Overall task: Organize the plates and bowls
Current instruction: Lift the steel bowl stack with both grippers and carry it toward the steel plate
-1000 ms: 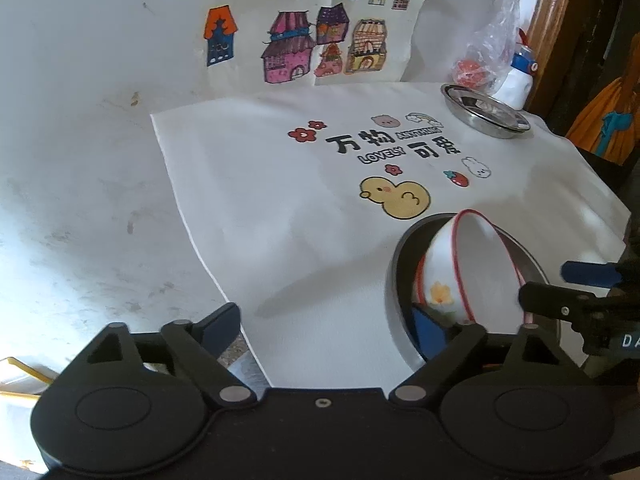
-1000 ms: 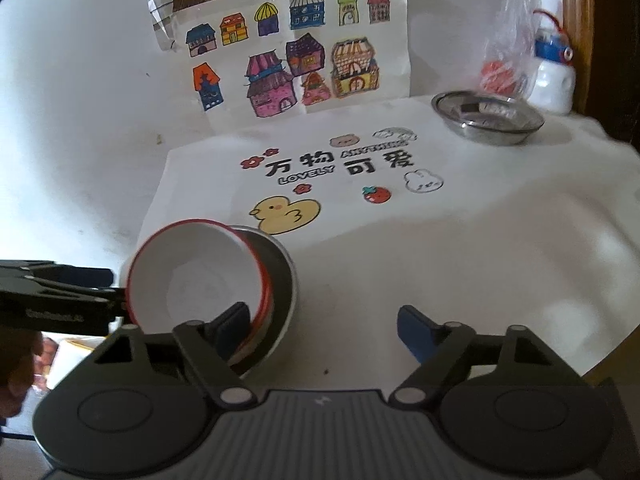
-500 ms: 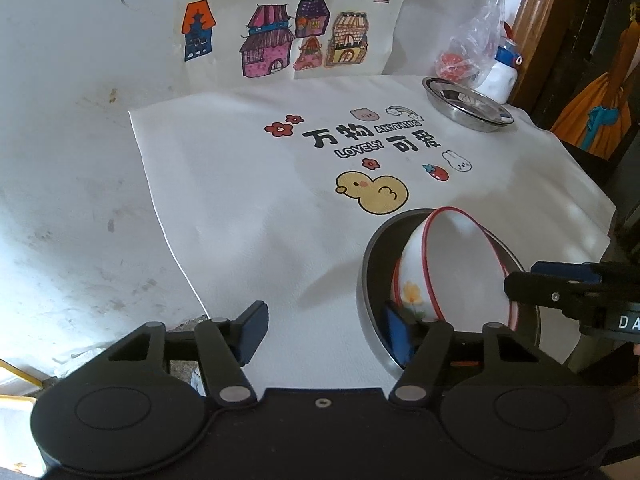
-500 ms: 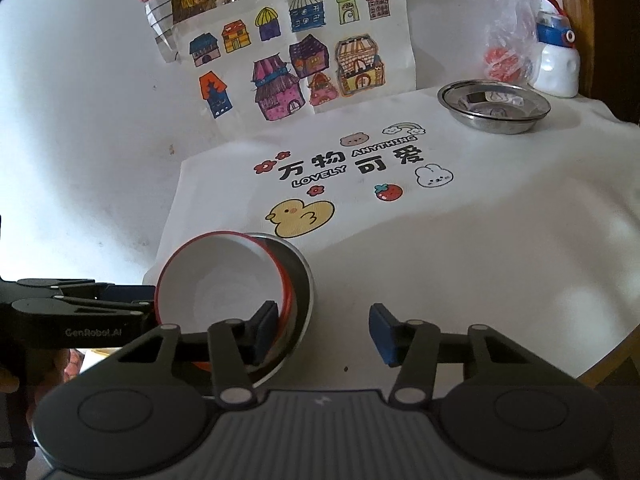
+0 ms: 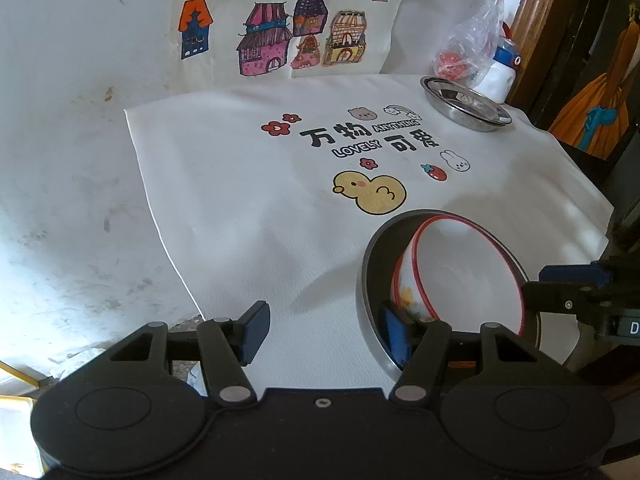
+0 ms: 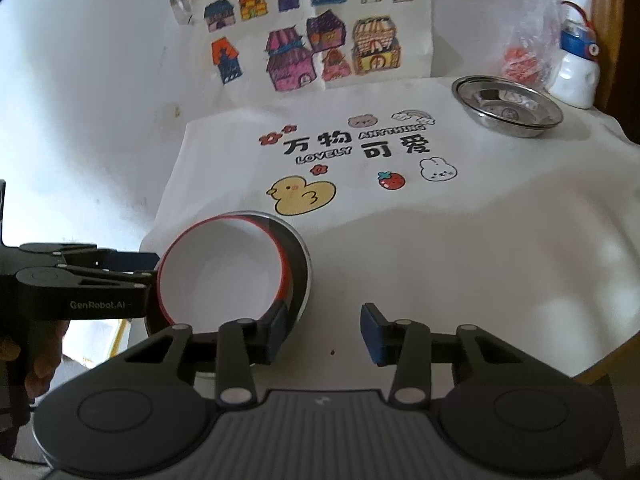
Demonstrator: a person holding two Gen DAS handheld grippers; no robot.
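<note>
A red-rimmed white bowl (image 5: pixel 460 276) is leaning on its side inside a steel plate (image 5: pixel 370 264) at the near edge of a printed white cloth (image 5: pixel 240 200), its mouth facing the right gripper (image 6: pixel 325 332). Neither tool is holding it. The left gripper (image 5: pixel 324 332) is spread wide, with one blue pad (image 5: pixel 394 334) reaching inside the plate beside the bowl's flowered outer wall and the other pad hanging over bare cloth. The right gripper is standing at a middling opening with only cloth between its pads, and its left pad (image 6: pixel 276 332) is sitting at the plate's rim. Whether either pad is actually pressing on the bowl cannot be told.

The step in hand appears to be seating the bowl flat in the plate. Doing it well probably means taking the raised rim between two pads instead of nudging it with one finger, then lowering the bowl slowly until its foot meets the centre of the plate. The glazed wall is likely slippery and the plate light, so a sideways push could skate both toward the table edge. Steadying the plate's rim with the other tool looks prudent.

A second steel plate (image 6: pixel 508 112) is waiting at the cloth's far right corner, well apart.
</note>
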